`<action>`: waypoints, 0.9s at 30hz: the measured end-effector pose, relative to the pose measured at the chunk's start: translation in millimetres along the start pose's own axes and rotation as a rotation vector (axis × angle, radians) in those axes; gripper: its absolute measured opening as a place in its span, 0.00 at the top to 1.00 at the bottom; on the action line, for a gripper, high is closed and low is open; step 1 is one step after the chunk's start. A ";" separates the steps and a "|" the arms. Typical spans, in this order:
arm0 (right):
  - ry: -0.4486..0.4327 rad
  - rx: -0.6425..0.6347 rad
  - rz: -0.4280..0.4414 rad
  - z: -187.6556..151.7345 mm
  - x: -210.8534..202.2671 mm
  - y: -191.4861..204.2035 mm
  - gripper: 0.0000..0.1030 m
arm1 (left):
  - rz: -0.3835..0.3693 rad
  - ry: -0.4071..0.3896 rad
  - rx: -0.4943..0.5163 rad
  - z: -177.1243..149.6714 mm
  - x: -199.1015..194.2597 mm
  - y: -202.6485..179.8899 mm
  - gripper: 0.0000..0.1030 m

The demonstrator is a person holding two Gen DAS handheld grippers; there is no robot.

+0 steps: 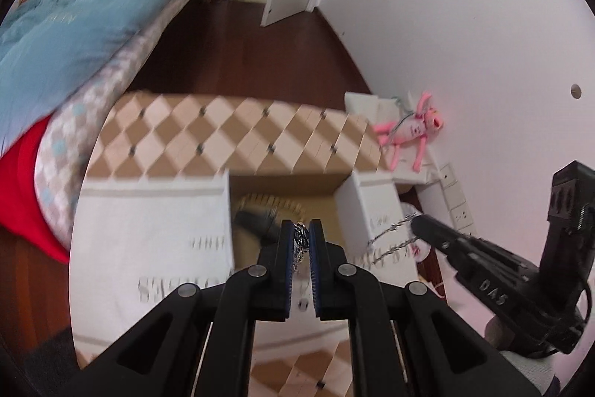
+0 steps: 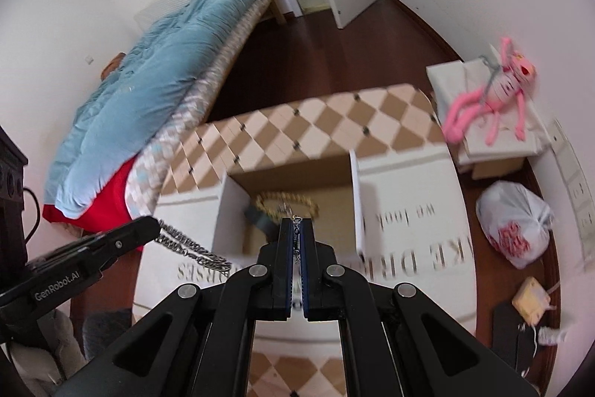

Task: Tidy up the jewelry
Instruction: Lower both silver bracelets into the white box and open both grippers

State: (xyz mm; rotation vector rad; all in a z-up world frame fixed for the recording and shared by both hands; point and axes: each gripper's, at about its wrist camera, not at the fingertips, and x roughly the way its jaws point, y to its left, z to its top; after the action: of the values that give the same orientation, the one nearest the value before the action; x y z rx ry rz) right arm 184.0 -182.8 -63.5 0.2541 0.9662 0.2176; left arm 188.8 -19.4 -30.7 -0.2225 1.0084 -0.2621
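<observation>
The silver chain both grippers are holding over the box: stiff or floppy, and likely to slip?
Probably floppy: the silver chain sags in doubled strands beyond the left gripper. It looks metal, so likely weighty for its bulk. Slipping seems unlikely, since the right gripper also clamps it, though its loose loops could snag the open box.

left gripper (image 1: 301, 229): black linkage arms, silver round pivot pins, blue ribbed pads; side marked "GenRobot.AI" | right gripper (image 2: 296, 226): same black build, blue pads, silver pins; side marked "DAS", black cable
</observation>
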 end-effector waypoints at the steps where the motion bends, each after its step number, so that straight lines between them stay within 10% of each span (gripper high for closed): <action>1: 0.000 -0.002 0.002 6.2 1.8 -0.8 0.97 | -0.006 0.004 0.012 10.1 5.0 -3.1 0.95; 14: 0.234 0.066 0.044 39.4 83.6 -29.2 0.94 | 0.026 0.189 0.016 51.6 83.9 -0.6 0.86; 16: 0.274 0.084 0.026 34.5 91.1 -35.7 0.82 | 0.055 0.178 0.014 46.7 84.4 4.7 0.51; 18: 0.281 0.088 0.012 29.5 92.9 -39.4 0.46 | 0.085 0.153 0.007 41.0 81.8 10.8 0.25; 27: 0.235 -0.085 -0.246 7.1 93.3 -27.2 0.03 | 0.301 0.105 0.015 -5.4 81.3 42.0 0.02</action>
State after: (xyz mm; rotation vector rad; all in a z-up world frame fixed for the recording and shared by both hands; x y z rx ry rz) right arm 243.1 -182.0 -140.9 0.0303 1.2081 0.0632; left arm 230.2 -5.8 -111.4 -0.0412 1.1279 -0.0071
